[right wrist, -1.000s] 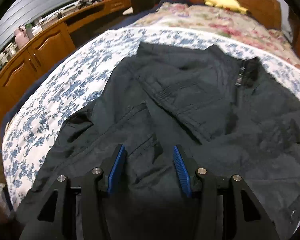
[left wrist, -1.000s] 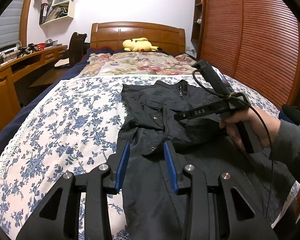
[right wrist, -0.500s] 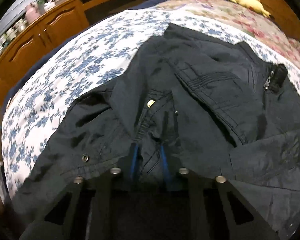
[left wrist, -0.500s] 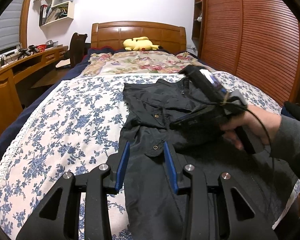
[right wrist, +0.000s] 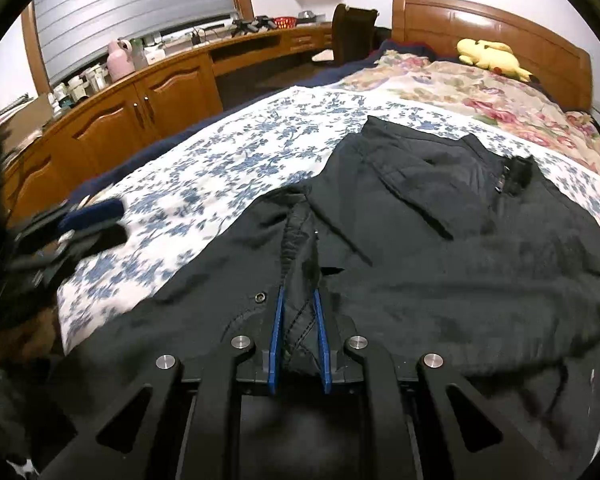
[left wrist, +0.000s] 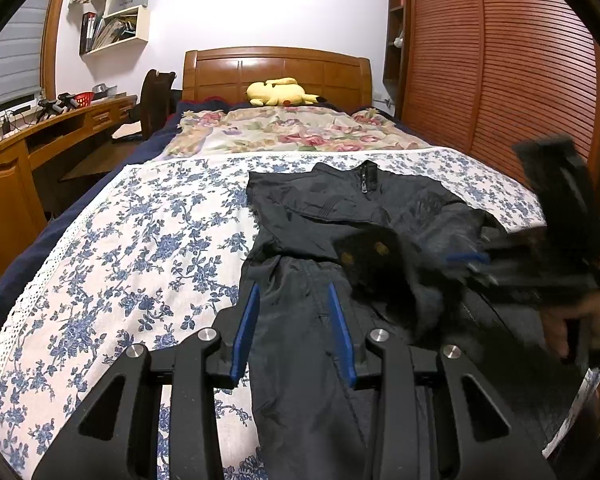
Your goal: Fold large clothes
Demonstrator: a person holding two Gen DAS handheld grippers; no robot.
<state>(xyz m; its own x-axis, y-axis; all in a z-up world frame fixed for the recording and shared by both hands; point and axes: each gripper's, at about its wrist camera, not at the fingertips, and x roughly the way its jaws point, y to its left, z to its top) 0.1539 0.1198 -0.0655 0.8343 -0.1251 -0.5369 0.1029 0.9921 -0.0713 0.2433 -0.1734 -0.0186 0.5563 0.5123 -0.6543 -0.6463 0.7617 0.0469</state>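
Blue-floral quilted bedspread [left wrist: 148, 248] under crumpled black jacket [right wrist: 440, 240], right gripper [right wrist: 299, 334] jaws pinching its stitched hem, left gripper [left wrist: 294, 328] jaws wide.

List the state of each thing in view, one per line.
Black jacket: spread on the bed, zipped at collar, partly folded.
Right hand-held gripper: shut on a jacket fold.
Left hand-held gripper: open, over the jacket.
Wardrobe doors: closed.
Yellow plush: lying by the headboard.

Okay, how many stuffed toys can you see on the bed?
1. A yellow plush toy lies at the head of the bed, against the wooden headboard, beyond the floral pillows. Others could be hidden out of view.
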